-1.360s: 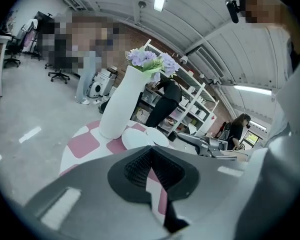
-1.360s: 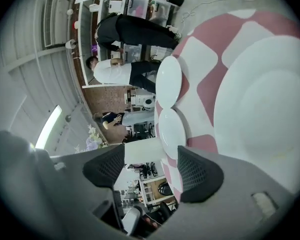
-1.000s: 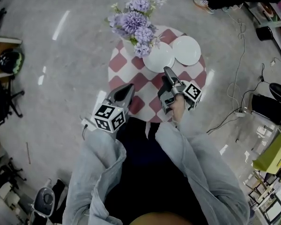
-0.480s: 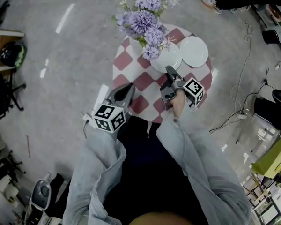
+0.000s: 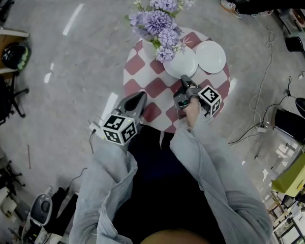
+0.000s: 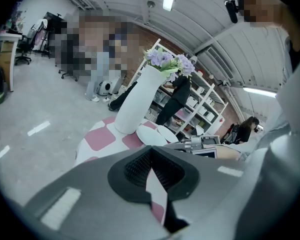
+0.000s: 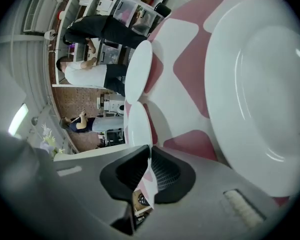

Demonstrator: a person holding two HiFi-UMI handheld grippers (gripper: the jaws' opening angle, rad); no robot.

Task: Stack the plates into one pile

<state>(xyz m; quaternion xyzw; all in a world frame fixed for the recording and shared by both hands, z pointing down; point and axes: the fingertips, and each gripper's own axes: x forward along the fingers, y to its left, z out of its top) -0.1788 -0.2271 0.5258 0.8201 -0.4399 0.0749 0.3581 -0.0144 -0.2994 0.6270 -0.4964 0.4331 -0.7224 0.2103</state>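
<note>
Over checkered table (image 5: 138, 67), right hand-held gripper (image 5: 183, 78) just closed, seemingly pinching near plate (image 5: 183, 65); left hand-held gripper (image 5: 141, 94) closed, empty.

Long sleeves (image 5: 104, 187) were pale grey-blue, loose and creased; dark clothing (image 5: 152, 187) below them. Left gripper (image 5: 141, 94) and right gripper (image 5: 183, 78) had grey tapered shells and black ribbed pads (image 6: 140, 166). Each bore a white cube (image 5: 119, 128) printed with black square markers.
</note>
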